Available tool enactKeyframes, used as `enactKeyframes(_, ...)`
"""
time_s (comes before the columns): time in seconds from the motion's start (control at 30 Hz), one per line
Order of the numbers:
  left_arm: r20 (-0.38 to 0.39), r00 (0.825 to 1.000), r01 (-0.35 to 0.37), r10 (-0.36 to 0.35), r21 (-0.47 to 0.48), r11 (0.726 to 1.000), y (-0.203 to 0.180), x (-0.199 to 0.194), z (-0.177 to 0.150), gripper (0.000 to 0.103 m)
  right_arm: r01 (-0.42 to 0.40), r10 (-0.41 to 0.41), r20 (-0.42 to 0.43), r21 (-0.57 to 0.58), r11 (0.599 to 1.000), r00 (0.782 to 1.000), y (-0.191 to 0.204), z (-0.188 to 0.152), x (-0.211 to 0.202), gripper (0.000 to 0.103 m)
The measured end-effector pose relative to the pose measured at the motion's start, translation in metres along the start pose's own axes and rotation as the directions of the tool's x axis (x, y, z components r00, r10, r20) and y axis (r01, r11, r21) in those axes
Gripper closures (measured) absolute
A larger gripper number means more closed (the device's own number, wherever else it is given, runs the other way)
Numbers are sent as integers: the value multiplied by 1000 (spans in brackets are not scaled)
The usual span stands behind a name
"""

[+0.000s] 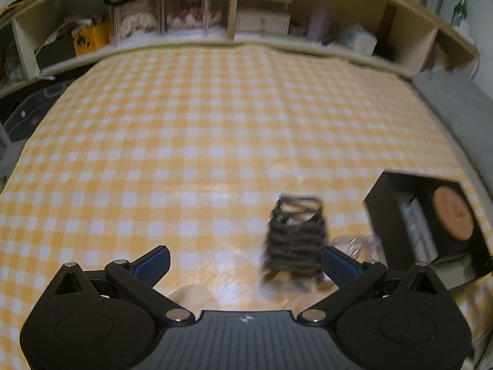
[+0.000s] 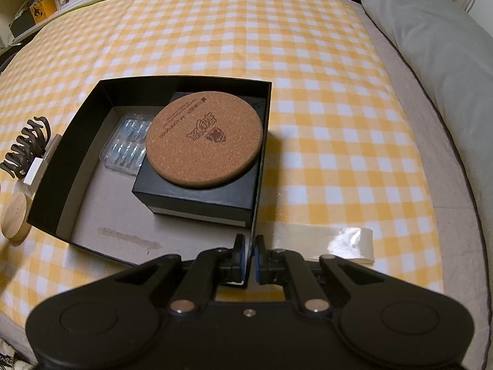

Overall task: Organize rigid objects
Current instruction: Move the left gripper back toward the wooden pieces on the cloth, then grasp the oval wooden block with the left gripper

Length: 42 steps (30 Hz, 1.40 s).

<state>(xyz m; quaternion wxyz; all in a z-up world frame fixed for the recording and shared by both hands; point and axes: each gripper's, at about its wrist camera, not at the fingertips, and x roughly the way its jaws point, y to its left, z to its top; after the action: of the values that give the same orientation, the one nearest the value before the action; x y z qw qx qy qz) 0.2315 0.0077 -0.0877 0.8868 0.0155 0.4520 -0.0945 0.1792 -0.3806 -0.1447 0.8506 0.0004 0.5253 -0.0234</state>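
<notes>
1. The yellow checked cloth (image 2: 308, 61) covers the whole work surface, with a grey pillow (image 2: 431, 46) along its right edge.
2. The open black box (image 2: 77, 141) sits near the right gripper and holds a smaller black box (image 2: 197, 197), a cork coaster (image 2: 203, 140) on top of it, and a clear blister pack (image 2: 126, 148) at the far left.
3. The right gripper (image 2: 250, 246) is clenched on the box's near right wall; if that thin wall flexes or slips, the box could tilt and the coaster slide off.
4. The left gripper (image 1: 246, 262) is spread wide and grasps nothing.
5. The dark hair claw (image 1: 294, 240) lies on the cloth left of the box, just beside the left gripper's right finger; its blurred outline suggests a fast move, so a pinch could glance off its curved teeth.
6. A round wooden lid (image 2: 15, 219) lies outside the box's left wall.
</notes>
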Motion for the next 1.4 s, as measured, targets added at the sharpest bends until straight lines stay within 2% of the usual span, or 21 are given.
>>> enactKeyframes(0.17, -80, 996, -17, 25, 96, 995, 13, 19, -6, 0, 1, -1, -1, -1, 1000, 1000, 1, 0, 0, 97)
enactKeyframes(0.37, -234, 972, -2, 19, 74, 997, 38, 41, -14, 0, 3, -3, -1, -2, 1000, 1000, 1, 0, -1, 97)
enactKeyframes(0.47, -293, 956, 28, -20, 22, 999, 52, 46, -18, 1, 3, -3, -1, -2, 1000, 1000, 2, 0, 0, 97)
enactKeyframes(0.63, -337, 935, 94, -108, -57, 994, 62, 40, -19, 8, 3, -3, -1, -2, 1000, 1000, 1, 0, 0, 97)
enactKeyframes(0.77, -379, 912, 154, -157, -38, 987, 56, 32, -23, 17, 4, -4, -1, -2, 1000, 1000, 3, 0, 0, 97)
enactKeyframes(0.83, -402, 903, 169, -153, 4, 986, 46, 29, -24, 23, 5, -5, -1, -2, 1000, 1000, 3, 0, 0, 97)
enactKeyframes(0.9, -406, 903, 172, -138, 48, 984, 35, 29, -23, 30, 5, -5, -1, -3, 1000, 1000, 3, 0, 0, 97)
enactKeyframes(1.0, -387, 916, 144, -102, 82, 986, 32, 29, -23, 36, 5, -5, -1, -2, 1000, 1000, 3, 0, 0, 97)
enactKeyframes(1.17, -339, 939, 90, -54, 94, 991, 30, 35, -21, 37, 6, -6, -2, -2, 1000, 1000, 4, 0, 0, 97)
enactKeyframes(1.23, -345, 938, 80, -39, 105, 991, 30, 41, -21, 37, 8, -8, -3, -5, 1000, 1000, 4, 0, -1, 97)
enactKeyframes(1.33, -387, 922, 41, 20, 150, 988, 24, 51, -27, 52, 8, -8, -2, -4, 1000, 1000, 5, 0, -1, 97)
enactKeyframes(1.37, -386, 921, 10, 57, 171, 985, 23, 53, -29, 55, 7, -7, -3, -3, 1000, 1000, 5, 0, -1, 97)
enactKeyframes(1.4, -382, 922, 9, 59, 176, 984, 23, 52, -29, 57, 7, -7, -3, -2, 1000, 1000, 4, 0, -1, 97)
